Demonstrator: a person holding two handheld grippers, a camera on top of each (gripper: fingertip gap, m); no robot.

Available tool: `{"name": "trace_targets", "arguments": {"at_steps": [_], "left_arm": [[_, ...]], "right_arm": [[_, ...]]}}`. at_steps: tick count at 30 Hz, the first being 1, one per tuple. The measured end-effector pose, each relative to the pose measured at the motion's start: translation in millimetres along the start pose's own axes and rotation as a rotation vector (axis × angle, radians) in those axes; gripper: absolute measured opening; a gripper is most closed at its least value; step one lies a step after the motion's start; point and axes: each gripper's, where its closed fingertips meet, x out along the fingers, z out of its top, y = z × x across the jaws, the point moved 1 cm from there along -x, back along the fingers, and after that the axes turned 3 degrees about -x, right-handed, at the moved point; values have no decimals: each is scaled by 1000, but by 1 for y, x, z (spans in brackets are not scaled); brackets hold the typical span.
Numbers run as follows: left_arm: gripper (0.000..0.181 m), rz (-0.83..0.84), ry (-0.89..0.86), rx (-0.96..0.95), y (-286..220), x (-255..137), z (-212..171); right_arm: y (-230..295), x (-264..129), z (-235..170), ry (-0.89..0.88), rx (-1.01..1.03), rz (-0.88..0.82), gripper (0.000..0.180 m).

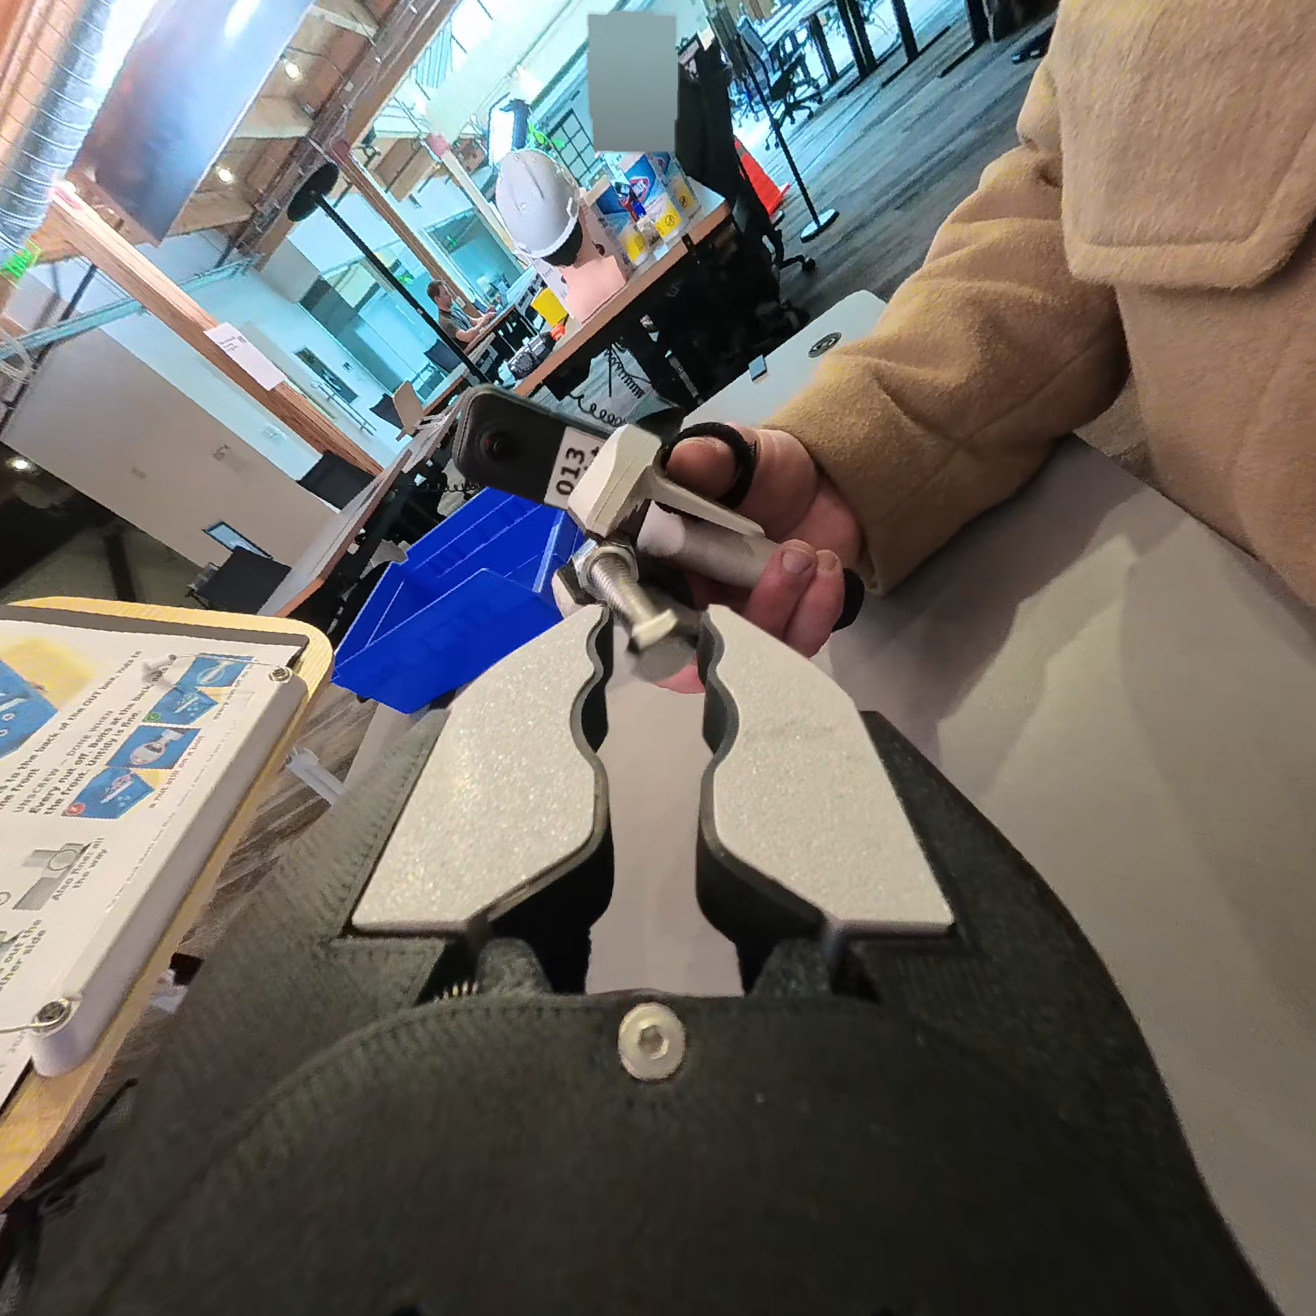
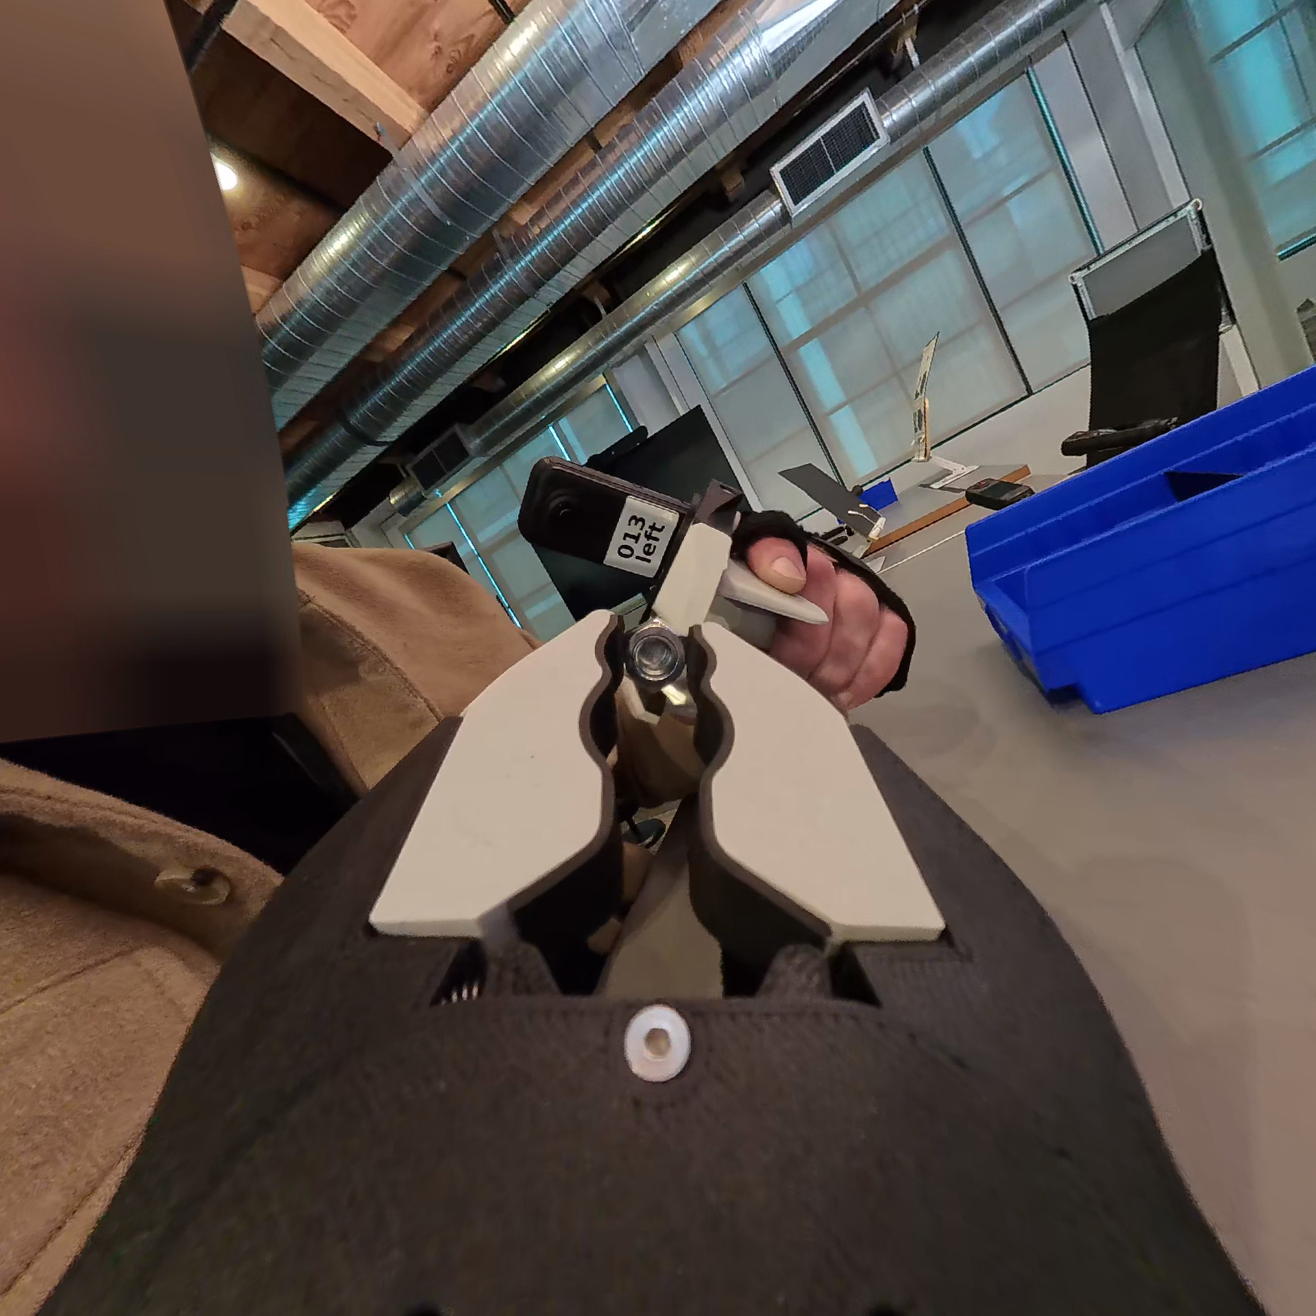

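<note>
- Steel bolt (image 1: 636,597), threaded and hex-headed, sits between the two grippers, which face each other tip to tip above a grey table (image 1: 1068,783).
- In the left wrist view, the left gripper (image 1: 651,644) pinches the bolt's hex head between the notched tips of its grey fingers (image 1: 513,769); the shank points away from the camera, up and to the left.
- A nut (image 1: 594,562) sits on the far end of the thread, where the tips of the right gripper meet it.
- In the right wrist view, the right gripper (image 2: 654,651) is closed on that nut (image 2: 653,654), seen end-on as a shiny ring held in the first notch of its pale fingers (image 2: 498,797).
- Behind the nut, the bolt (image 2: 659,701) runs away from the camera and is mostly hidden.
- The person's right hand (image 1: 769,541), in a black fingerless glove, grips the right tool's handle and trigger; a beige coat sleeve (image 1: 997,370) runs from it.
- The left hand (image 2: 833,627) holds the other tool in the same way, a black camera (image 2: 598,541) with a white label mounted on top.
- A blue plastic bin (image 1: 456,627) stands on the table beyond the grippers, well apart from them; it shows at right in the right wrist view (image 2: 1153,570).
- A laminated instruction sheet (image 1: 128,797) on a wooden board lies left of the left gripper.
</note>
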Motion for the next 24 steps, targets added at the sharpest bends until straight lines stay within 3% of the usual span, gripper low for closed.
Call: {"name": "trace_targets", "arguments": {"at_steps": [2, 4, 13, 17, 21, 24], "left_arm": [[21, 6, -14, -13, 1, 0, 1], [0, -31, -26, -24, -4, 0, 2], [0, -65, 29, -197, -8, -3, -30], [0, -87, 146, -259, -13, -16, -56], [18, -60, 252, -320, -10, -47, -72], [22, -44, 335, -384, -17, -76, -78]], "right_arm": [[0, 1, -1, 4, -4, 0, 17], [0, 1, -3, 13, 3, 0, 17], [-15, -10, -10, 59, -2, -77, 17], [-19, -17, -13, 102, -39, -115, 17], [-26, -24, -19, 140, -57, -154, 17], [-32, -24, -31, 211, -90, -193, 17]]}}
